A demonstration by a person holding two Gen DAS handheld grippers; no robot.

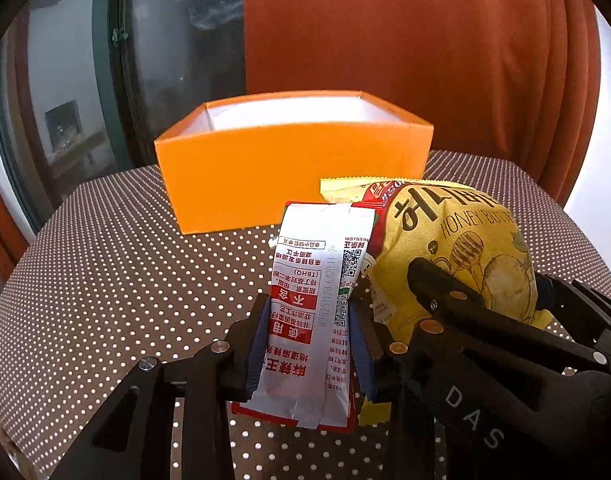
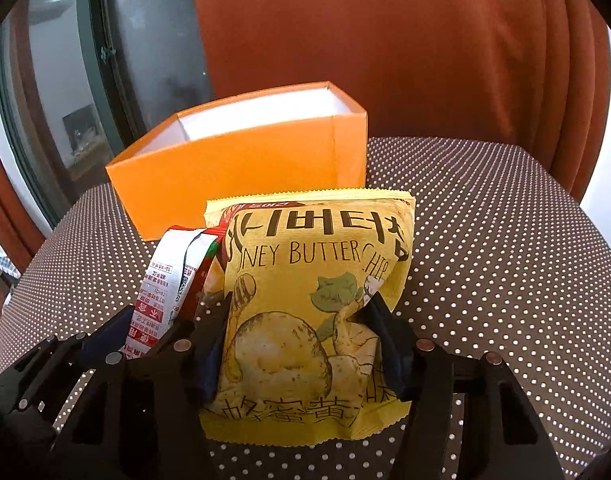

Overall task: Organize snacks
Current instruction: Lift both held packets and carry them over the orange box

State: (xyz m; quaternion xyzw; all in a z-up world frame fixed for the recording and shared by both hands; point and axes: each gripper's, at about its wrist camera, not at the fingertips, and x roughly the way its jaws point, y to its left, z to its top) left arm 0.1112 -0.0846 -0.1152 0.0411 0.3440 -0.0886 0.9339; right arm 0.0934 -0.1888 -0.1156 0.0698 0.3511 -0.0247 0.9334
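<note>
A red and white snack packet (image 1: pixel 305 264) stands upright between the blue pads of my left gripper (image 1: pixel 308 312), which is shut on it above the table. Just to its right, my right gripper (image 2: pixel 301 304) is shut on a yellow honey butter chip bag (image 2: pixel 317 280), its pads pinching the bag's sides. The two grippers sit side by side: the left gripper (image 2: pixel 149 320) and its packet (image 2: pixel 161 284) show in the right wrist view, and the chip bag (image 1: pixel 457 232) shows in the left wrist view. An open orange box (image 1: pixel 289 176) with a white inside stands behind both snacks.
A brown cloth with white dots (image 1: pixel 125 260) covers the table. A rust-coloured curtain (image 1: pixel 425 60) hangs behind the table, and a dark-framed glass door (image 1: pixel 117 60) stands at the back left. The orange box (image 2: pixel 233 184) sits near the table's far left edge.
</note>
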